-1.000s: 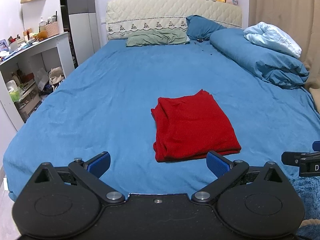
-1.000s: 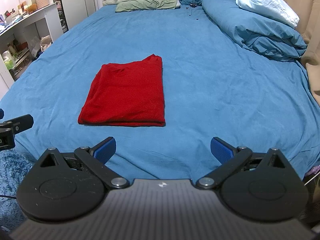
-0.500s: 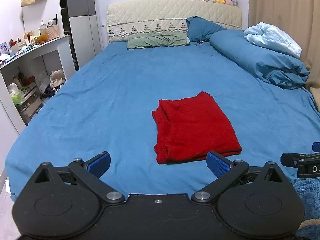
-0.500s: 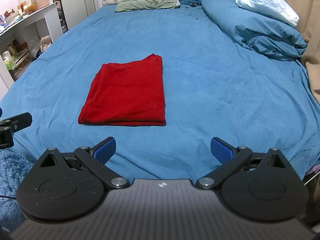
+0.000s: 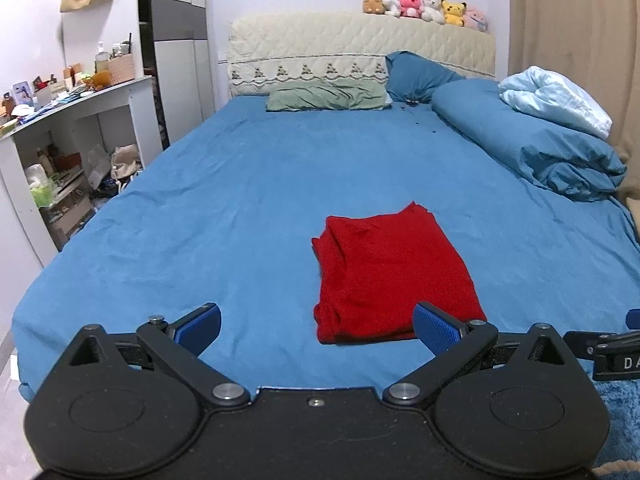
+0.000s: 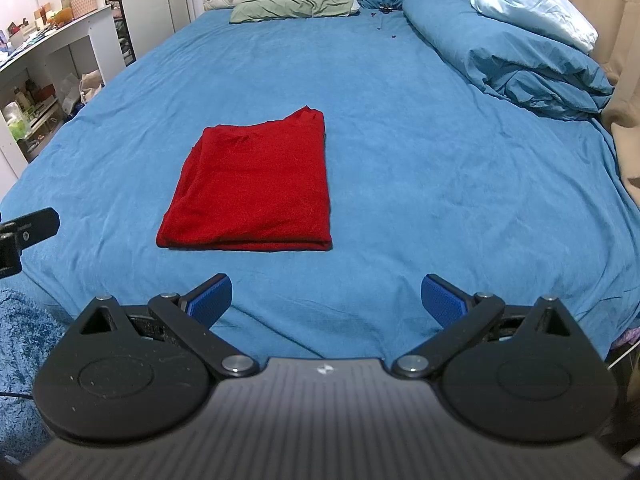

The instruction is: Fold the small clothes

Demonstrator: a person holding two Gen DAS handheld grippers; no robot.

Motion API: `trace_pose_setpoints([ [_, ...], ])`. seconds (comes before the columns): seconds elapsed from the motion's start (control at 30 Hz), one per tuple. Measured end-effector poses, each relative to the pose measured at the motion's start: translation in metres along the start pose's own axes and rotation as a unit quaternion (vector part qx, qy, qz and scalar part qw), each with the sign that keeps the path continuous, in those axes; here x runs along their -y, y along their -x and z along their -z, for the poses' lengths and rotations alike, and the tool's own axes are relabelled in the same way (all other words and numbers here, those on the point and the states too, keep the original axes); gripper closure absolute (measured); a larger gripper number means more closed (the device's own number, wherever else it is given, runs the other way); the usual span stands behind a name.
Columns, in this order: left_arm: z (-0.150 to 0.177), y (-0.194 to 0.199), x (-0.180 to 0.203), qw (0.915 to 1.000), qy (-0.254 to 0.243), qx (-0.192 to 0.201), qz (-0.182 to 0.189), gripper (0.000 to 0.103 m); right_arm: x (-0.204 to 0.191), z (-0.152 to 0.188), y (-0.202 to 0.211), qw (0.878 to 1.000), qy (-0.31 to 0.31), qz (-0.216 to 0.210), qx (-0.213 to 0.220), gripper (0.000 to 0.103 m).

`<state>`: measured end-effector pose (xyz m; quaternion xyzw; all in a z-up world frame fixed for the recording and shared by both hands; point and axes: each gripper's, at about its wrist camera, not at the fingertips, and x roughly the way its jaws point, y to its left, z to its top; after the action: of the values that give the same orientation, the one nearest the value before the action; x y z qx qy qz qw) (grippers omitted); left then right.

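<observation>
A red garment (image 5: 390,272) lies folded into a flat rectangle on the blue bed sheet (image 5: 240,208), near the bed's foot edge; it also shows in the right wrist view (image 6: 256,192). My left gripper (image 5: 316,326) is open and empty, held back off the foot of the bed, with the garment ahead and slightly right. My right gripper (image 6: 326,300) is open and empty, also short of the garment, which lies ahead to its left. Part of the right gripper shows at the edge of the left wrist view (image 5: 608,350).
A rolled blue duvet (image 5: 528,140) with a pale blue blanket (image 5: 556,100) lies along the bed's right side. Pillows (image 5: 328,98) and a headboard (image 5: 360,48) are at the far end. A cluttered white shelf unit (image 5: 60,152) stands left. A blue rug (image 6: 20,344) is below.
Both grippers have drawn back slightly from the bed and the left view has tilted up a little. The garment has not moved.
</observation>
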<state>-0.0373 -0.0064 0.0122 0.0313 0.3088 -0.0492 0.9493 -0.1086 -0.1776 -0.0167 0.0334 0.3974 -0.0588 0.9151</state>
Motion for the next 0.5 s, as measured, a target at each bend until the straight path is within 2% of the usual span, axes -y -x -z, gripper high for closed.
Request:
trace_pose_setpoints([
  [0.2, 0.0001, -0.0027, 0.0015, 0.9998, -0.01, -0.01, -0.013, 0.0, -0.0006, 0.0005, 0.0001, 1.0, -0.001, 0.0, 0.0, 0.0],
  [0.5, 0.0004, -0.0051, 0.0022, 0.9993, -0.019, -0.031, 0.004, 0.0, -0.005, 0.0003, 0.0019, 1.0, -0.001, 0.0, 0.001, 0.0],
])
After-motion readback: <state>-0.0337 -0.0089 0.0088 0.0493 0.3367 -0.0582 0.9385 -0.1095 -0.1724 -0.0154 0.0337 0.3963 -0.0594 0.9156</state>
